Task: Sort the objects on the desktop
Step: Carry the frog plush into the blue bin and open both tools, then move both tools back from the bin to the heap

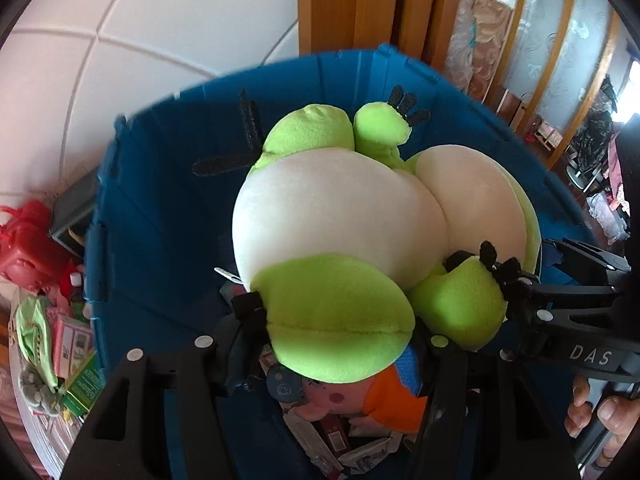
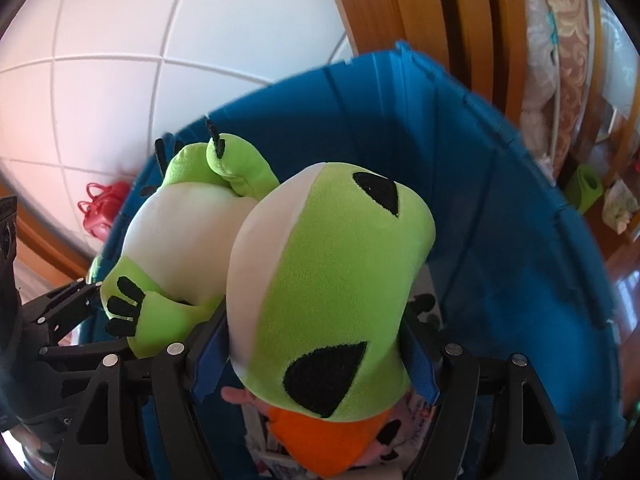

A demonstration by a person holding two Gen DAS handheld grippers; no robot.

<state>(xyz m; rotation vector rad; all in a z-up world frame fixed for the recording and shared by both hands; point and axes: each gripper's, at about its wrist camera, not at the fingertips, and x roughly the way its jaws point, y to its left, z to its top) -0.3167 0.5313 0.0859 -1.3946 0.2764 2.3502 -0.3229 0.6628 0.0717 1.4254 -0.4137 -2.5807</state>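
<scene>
Now the green frog plush (image 1: 340, 216) hangs over the blue bin (image 1: 160, 208), left gripper (image 1: 340, 320) clamped on a leg, right gripper (image 2: 316, 340) squeezing its head. Best lower further, release both together onto the toys inside.

Lived-in home. White tiled floor (image 1: 120, 40), wooden door frame (image 1: 344, 4), patterned curtain (image 2: 568, 52). Red handbag (image 1: 24, 240) nearby.

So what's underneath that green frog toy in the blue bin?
Under the frog plush, inside the blue bin: an orange-and-pink plush and some small packages. The frog covers the rest.
</scene>
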